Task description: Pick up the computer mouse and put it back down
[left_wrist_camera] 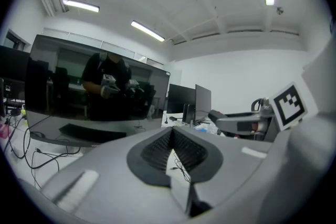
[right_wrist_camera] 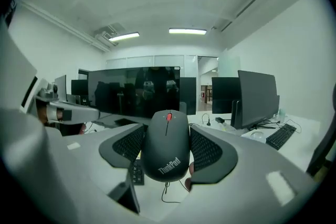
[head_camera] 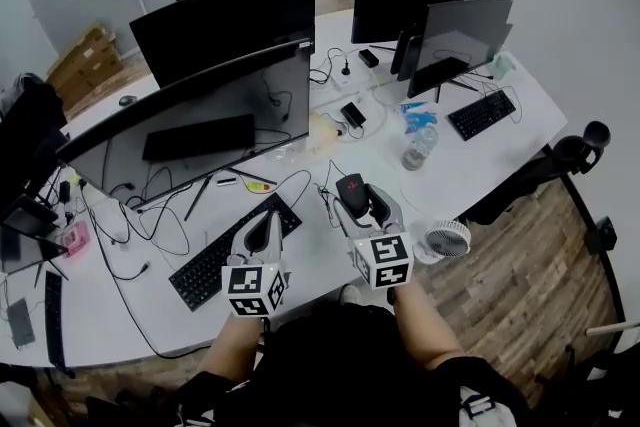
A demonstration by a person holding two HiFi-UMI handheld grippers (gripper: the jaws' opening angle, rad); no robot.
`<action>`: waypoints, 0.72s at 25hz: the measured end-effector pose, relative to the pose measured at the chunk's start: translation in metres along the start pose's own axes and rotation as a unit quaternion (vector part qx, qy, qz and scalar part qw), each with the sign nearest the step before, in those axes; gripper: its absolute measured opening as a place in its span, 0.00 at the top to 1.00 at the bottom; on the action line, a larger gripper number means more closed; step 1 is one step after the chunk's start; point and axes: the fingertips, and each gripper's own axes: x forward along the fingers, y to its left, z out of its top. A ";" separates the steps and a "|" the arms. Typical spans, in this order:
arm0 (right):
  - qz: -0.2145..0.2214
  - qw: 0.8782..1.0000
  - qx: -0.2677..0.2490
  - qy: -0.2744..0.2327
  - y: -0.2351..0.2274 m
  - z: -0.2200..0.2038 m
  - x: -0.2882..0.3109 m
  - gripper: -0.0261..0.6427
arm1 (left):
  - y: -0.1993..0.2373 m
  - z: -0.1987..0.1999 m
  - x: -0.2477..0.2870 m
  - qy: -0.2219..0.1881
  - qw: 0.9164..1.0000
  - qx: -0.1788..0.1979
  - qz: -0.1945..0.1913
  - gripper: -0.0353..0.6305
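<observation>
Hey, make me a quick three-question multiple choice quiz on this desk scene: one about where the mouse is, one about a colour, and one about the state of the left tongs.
1. Where is the mouse?
A. Lying on the desk
B. Gripped in the right tongs
C. Gripped in the left tongs

2. What colour is the mouse's scroll wheel?
A. Red
B. Blue
C. Green

3. What state are the left tongs in?
A. Clamped on the mouse
B. Wide open
C. Shut on nothing

Answers:
1 B: the right gripper view shows the right tongs pressing on both sides of the mouse.
2 A: a red wheel sits on the black shell.
3 C: the left gripper view shows the left tongs meeting at their tips with nothing between them.
</observation>
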 end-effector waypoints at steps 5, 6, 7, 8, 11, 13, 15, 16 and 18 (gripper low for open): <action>-0.001 0.999 -0.006 -0.053 -0.001 0.043 -0.017 0.55 | 0.001 0.001 0.002 0.000 1.000 -0.002 0.002 0.87; -0.002 0.998 -0.007 -0.061 -0.002 0.049 -0.019 0.55 | 0.001 0.001 0.003 0.000 1.000 -0.003 0.003 0.87; -0.003 0.998 -0.009 -0.066 -0.002 0.053 -0.021 0.55 | 0.001 0.001 0.003 0.000 1.000 -0.004 0.003 0.87; -0.004 0.998 -0.011 -0.068 -0.001 0.055 -0.022 0.55 | 0.002 0.001 0.003 0.000 1.000 -0.004 0.003 0.87; -0.006 0.997 -0.015 -0.069 -0.001 0.057 -0.022 0.55 | 0.003 0.001 0.003 -0.001 1.000 -0.005 0.004 0.87; -0.008 0.997 -0.016 -0.069 -0.001 0.057 -0.022 0.55 | 0.004 0.001 0.003 0.000 1.000 -0.006 0.004 0.87; -0.010 0.997 -0.018 -0.071 -0.001 0.058 -0.023 0.55 | 0.005 0.000 0.004 0.001 1.000 -0.007 0.004 0.87; -0.011 0.997 -0.019 -0.072 -0.001 0.058 -0.023 0.55 | 0.006 -0.001 0.004 0.001 1.000 -0.007 0.004 0.87; -0.014 0.997 -0.018 -0.070 -0.002 0.057 -0.023 0.55 | 0.006 -0.002 0.004 0.002 1.000 -0.008 0.004 0.87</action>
